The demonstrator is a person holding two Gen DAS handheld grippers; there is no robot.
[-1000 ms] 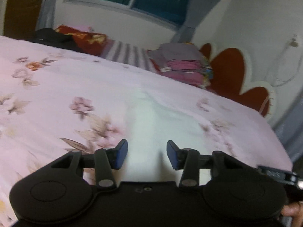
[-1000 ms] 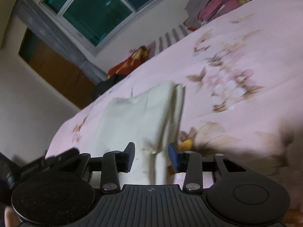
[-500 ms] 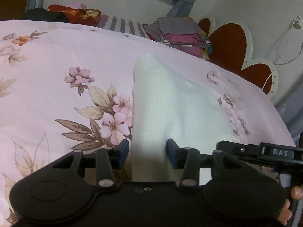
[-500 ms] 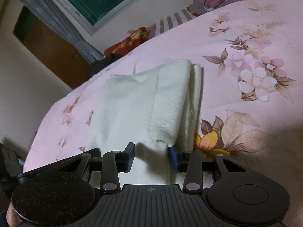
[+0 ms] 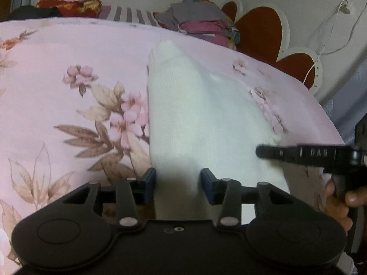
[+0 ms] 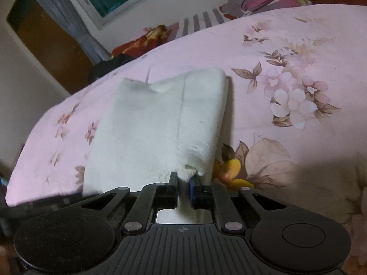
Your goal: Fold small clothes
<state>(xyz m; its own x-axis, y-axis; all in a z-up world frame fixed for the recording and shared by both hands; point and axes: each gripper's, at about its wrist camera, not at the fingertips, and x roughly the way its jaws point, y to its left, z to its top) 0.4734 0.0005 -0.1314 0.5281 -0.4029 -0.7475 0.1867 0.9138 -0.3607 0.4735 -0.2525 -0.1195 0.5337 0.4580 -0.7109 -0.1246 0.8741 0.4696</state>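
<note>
Cream garment [image 6: 158, 123] flat on floral bedsheet [image 6: 298, 57], ahead of both tongs. Right gripper [image 6: 183, 180], jaws just closing, pinches near hem corner. Left gripper [image 5: 178, 184] stands open, straddling opposite near edge, not yet clamped. Advice: clamp left before lifting; raise both corners evenly.

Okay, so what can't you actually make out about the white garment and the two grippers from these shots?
- White garment: near hem, left wrist view, hidden behind the left gripper body.
- Right gripper: how much cloth it pinches, right wrist view, hidden between its fingers.
- Garment type: cannot tell, it lies folded in both views.
- Folded clothes pile: items too small and blurred.
</note>
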